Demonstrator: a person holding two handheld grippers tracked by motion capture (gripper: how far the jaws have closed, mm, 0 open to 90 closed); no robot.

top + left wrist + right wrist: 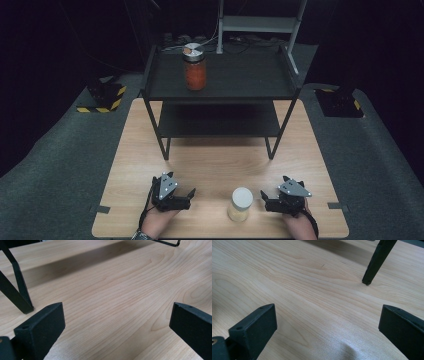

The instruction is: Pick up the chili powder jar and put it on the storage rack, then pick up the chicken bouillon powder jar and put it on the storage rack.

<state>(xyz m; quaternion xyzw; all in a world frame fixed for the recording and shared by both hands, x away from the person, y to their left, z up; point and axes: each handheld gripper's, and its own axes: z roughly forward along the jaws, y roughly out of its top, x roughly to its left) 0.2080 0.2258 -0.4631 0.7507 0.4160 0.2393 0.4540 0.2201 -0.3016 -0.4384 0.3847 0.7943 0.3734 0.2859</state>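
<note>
**Near the worktop's front edge, two open hand-held grippers flank a pale jar**

Along the front edge of the wooden worktop point(215, 165), a pale jar with a white lid point(240, 204) stands upright. The left hand-held gripper point(189, 196) rests toward the front left corner, jaws spread wide and grasping nothing. The right hand-held gripper point(263, 198) sits just beside the jar, also released. Toward the back edge stands a black two-tier shelf point(220, 95), with an orange-filled jar point(194, 66) on its top tier.

A pale jar point(240, 204) stands on the near tabletop point(215, 160) between the left tongs point(186, 198) and right tongs point(266, 200); a red jar point(194, 66) tops the far black shelf point(250, 75).
</note>
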